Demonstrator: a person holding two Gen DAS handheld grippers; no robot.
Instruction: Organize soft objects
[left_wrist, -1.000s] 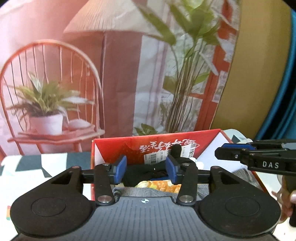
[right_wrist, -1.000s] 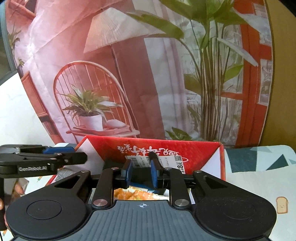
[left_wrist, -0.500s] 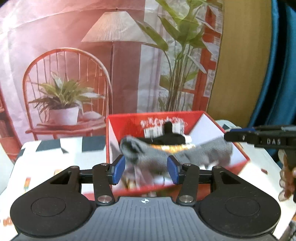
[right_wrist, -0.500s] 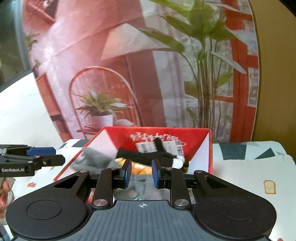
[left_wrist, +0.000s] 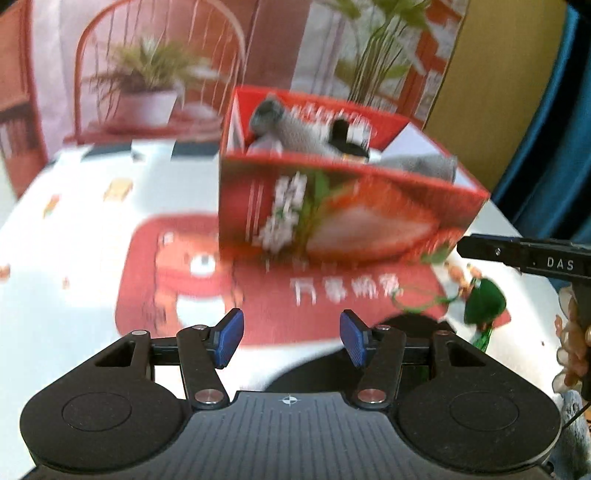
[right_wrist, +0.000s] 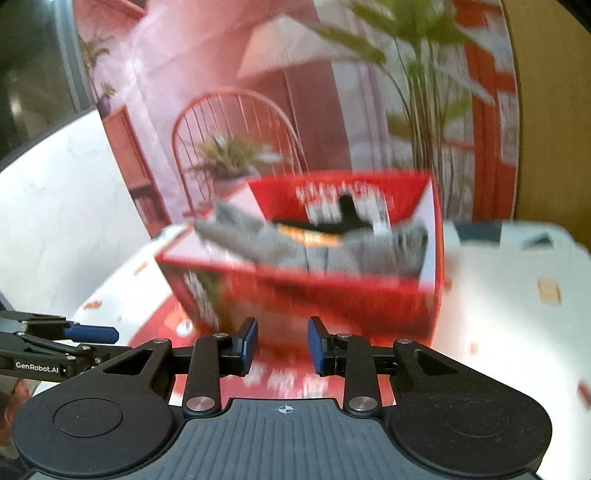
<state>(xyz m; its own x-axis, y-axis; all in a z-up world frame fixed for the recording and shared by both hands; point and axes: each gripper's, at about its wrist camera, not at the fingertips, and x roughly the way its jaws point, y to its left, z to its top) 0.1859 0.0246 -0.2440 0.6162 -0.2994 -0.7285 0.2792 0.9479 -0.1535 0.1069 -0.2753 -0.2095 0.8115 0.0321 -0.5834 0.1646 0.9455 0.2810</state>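
A red cardboard box (left_wrist: 343, 210) stands on the table and also shows in the right wrist view (right_wrist: 332, 295). Grey socks (left_wrist: 299, 133) and a black soft item (left_wrist: 347, 142) lie inside it; the grey socks (right_wrist: 332, 247) drape along the box's near wall in the right wrist view. My left gripper (left_wrist: 291, 338) is open and empty, in front of the box and apart from it. My right gripper (right_wrist: 282, 345) is open and empty, just in front of the box. Both views are blurred by motion.
A red printed mat (left_wrist: 207, 269) lies under and before the box on a white patterned tablecloth (left_wrist: 74, 221). A dark round object (left_wrist: 406, 328) and a green item (left_wrist: 484, 302) lie right of my left gripper. A photo backdrop (right_wrist: 295, 110) stands behind.
Both grippers have pulled back from inside the box, and their jaws are wider apart. The grey socks are left lying in the box.
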